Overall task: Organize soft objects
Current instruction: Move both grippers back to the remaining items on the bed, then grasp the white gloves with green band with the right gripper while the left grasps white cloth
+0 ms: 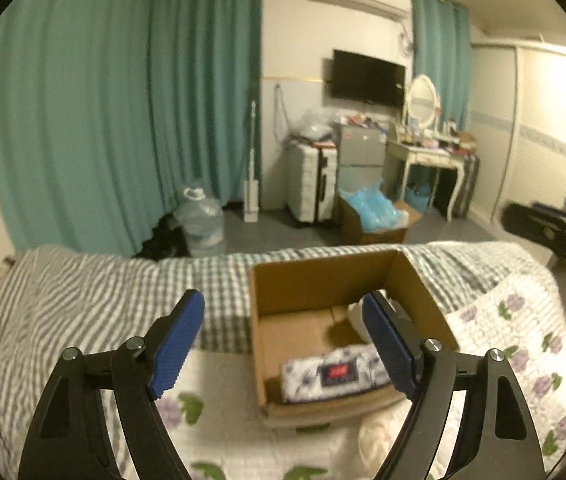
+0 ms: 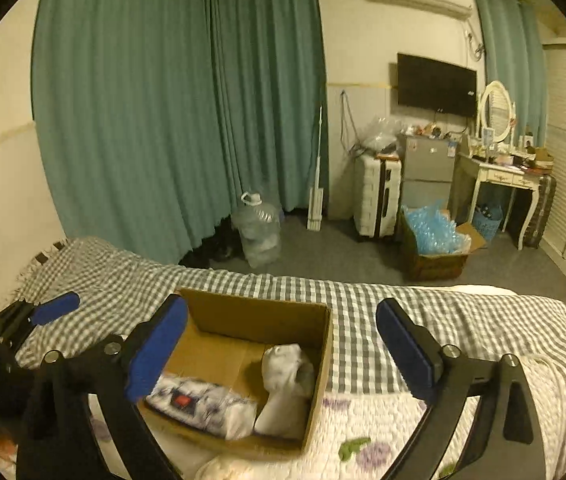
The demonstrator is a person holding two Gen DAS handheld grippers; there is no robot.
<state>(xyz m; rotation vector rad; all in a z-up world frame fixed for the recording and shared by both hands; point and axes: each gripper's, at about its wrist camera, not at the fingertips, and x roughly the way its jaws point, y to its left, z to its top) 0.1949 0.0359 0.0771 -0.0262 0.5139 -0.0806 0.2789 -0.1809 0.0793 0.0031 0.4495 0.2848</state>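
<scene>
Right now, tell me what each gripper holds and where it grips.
Nothing. Left gripper and right gripper are open and empty above the box.

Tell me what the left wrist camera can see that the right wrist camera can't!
Only the left wrist view shows the left claw head-on, open, with nothing between its blue pads, and the right claw's black tip poking in at the right edge.

Only the right wrist view shows the whole white stuffed toy in the cardboard box, and the right claw, open and empty.

Both show the box on the bed, the flowery tissue pack inside it, the green curtains and the water jug.
</scene>
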